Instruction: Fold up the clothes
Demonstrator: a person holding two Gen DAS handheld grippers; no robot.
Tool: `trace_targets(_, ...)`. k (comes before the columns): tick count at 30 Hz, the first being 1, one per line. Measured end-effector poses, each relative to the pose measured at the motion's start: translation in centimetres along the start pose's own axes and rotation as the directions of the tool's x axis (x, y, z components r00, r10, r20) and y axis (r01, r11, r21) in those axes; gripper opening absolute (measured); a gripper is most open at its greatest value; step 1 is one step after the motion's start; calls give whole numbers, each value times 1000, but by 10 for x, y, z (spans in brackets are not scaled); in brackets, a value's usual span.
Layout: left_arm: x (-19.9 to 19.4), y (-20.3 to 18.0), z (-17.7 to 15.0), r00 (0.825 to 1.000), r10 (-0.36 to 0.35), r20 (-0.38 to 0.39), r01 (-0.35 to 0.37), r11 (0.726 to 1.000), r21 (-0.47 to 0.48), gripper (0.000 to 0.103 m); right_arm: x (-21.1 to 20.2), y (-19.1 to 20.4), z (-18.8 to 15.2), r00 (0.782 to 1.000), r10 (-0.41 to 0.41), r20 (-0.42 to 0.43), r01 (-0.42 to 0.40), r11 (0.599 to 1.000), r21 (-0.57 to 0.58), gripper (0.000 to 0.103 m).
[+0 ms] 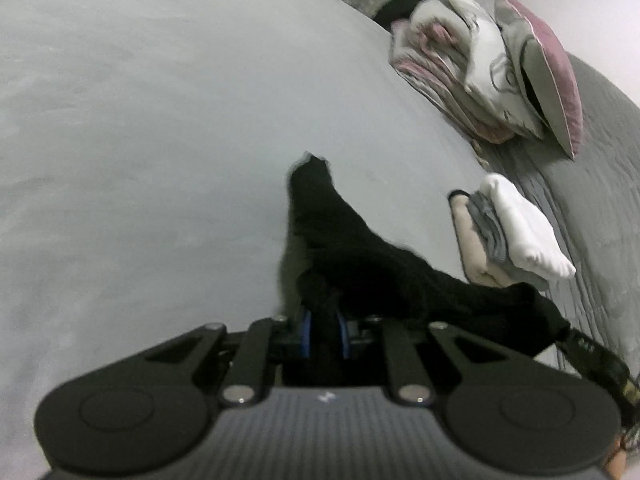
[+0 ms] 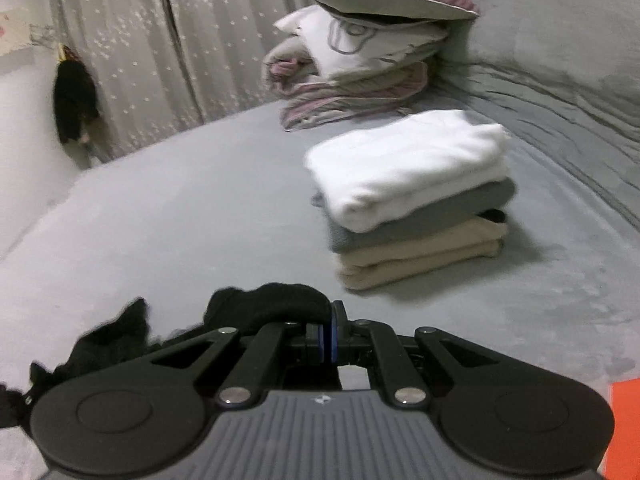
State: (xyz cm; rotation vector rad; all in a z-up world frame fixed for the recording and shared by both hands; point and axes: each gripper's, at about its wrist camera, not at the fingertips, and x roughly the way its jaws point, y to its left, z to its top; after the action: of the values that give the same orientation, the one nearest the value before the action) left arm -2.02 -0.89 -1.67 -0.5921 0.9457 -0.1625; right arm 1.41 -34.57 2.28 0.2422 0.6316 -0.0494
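We hold a black garment (image 1: 360, 256) between both grippers, over the grey bed (image 1: 140, 140). Our left gripper (image 1: 324, 332) is clamped on a bunched edge of it, blue pads pressed against dark cloth; from there the fabric runs forward and to the right, rising to a loose tip ahead and trailing off toward the right edge of the left view. Our right gripper (image 2: 329, 334) is closed too, pinching another part of the garment (image 2: 264, 312), which spills away to its left. So the garment's long axis lies roughly between our two hands, each holding one end. The folded stack (image 2: 412, 200), white on grey on beige, sits ahead and to the right of the right gripper, so we judge that hand is nearer to it. Pillows (image 2: 380, 4) lie beyond the stack
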Motion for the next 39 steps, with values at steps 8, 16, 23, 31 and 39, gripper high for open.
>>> trace_targets(8, -83, 30, -47, 997, 69, -30, -69, 998, -1, 11, -4, 48, -4, 994, 108, -3, -108, 994, -29, 7)
trace_targets(16, -93, 35, -98, 975, 104, -195, -92, 993, 71, 12, -2, 79, -16, 987, 152, -44, -156, 983, -100, 7)
trace_targets(23, -87, 35, -83, 977, 127, -172, -105, 986, 131, 44, 11, 74, -21, 988, 124, -91, -135, 984, -117, 7)
trace_targets(31, -62, 41, -24, 988, 129, -81, -120, 988, 102, 59, 25, 72, -23, 986, 111, -127, -126, 985, -119, 7)
trace_targets(39, 1, 51, 26, 987, 151, -56, -147, 987, 64, 59, 37, 77, -25, 984, 92, -153, -114, 984, -137, 7)
